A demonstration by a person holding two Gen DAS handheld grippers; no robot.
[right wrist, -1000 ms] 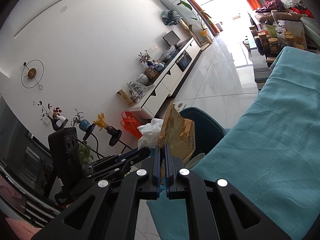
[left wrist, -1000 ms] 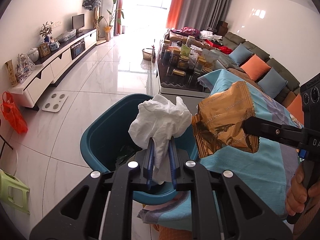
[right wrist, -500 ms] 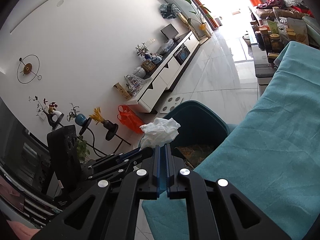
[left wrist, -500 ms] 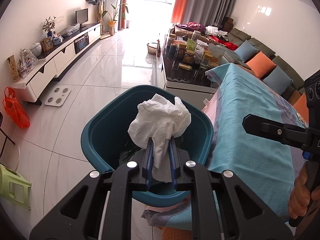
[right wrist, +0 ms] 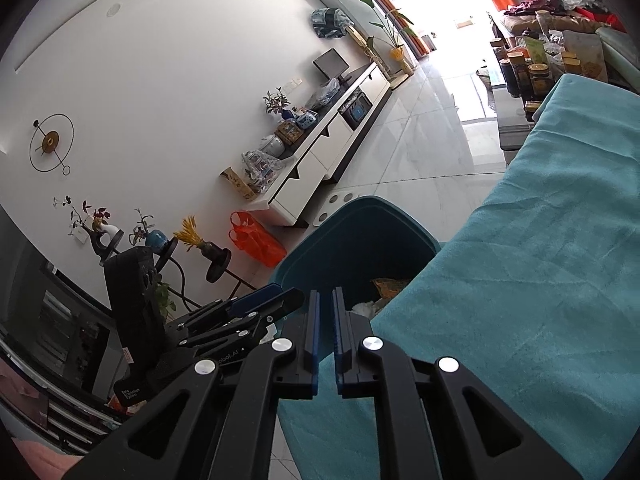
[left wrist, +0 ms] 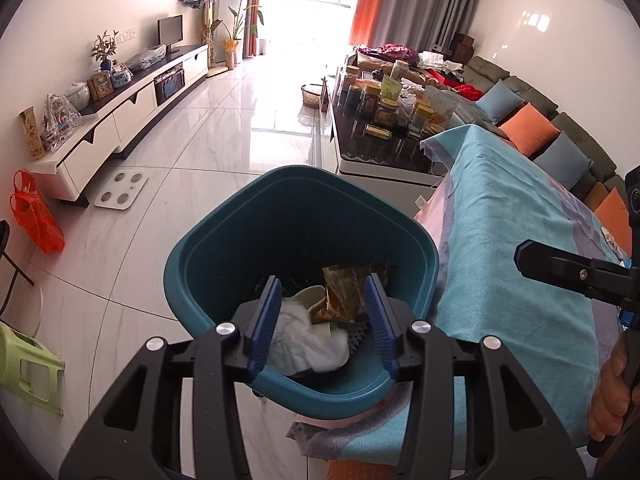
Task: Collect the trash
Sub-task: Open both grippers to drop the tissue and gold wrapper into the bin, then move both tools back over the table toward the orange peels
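Observation:
A teal trash bin [left wrist: 280, 216] stands on the floor against the table's edge. Inside it lie a crumpled white tissue [left wrist: 308, 344] and a gold snack wrapper [left wrist: 344, 296]. My left gripper [left wrist: 322, 292] hangs over the bin's near rim, open and empty. My right gripper [right wrist: 324, 300] has its jaws a narrow gap apart and empty, over the table edge beside the bin [right wrist: 360, 232]. The right gripper also shows in the left wrist view [left wrist: 520, 254]. The tissue [right wrist: 366, 307] and wrapper [right wrist: 390, 286] show in the right wrist view too.
A table with a teal cloth [left wrist: 512, 240] lies right of the bin. Beyond stands a dark coffee table [left wrist: 380, 136] crowded with jars. A white TV cabinet [left wrist: 120, 112], an orange bag [left wrist: 36, 220], a scale [left wrist: 122, 194] and a green stool [left wrist: 28, 368] are at left.
The right gripper let the gold wrapper fall into the bin and drew back. The left gripper then opened and the white tissue dropped into the bin.

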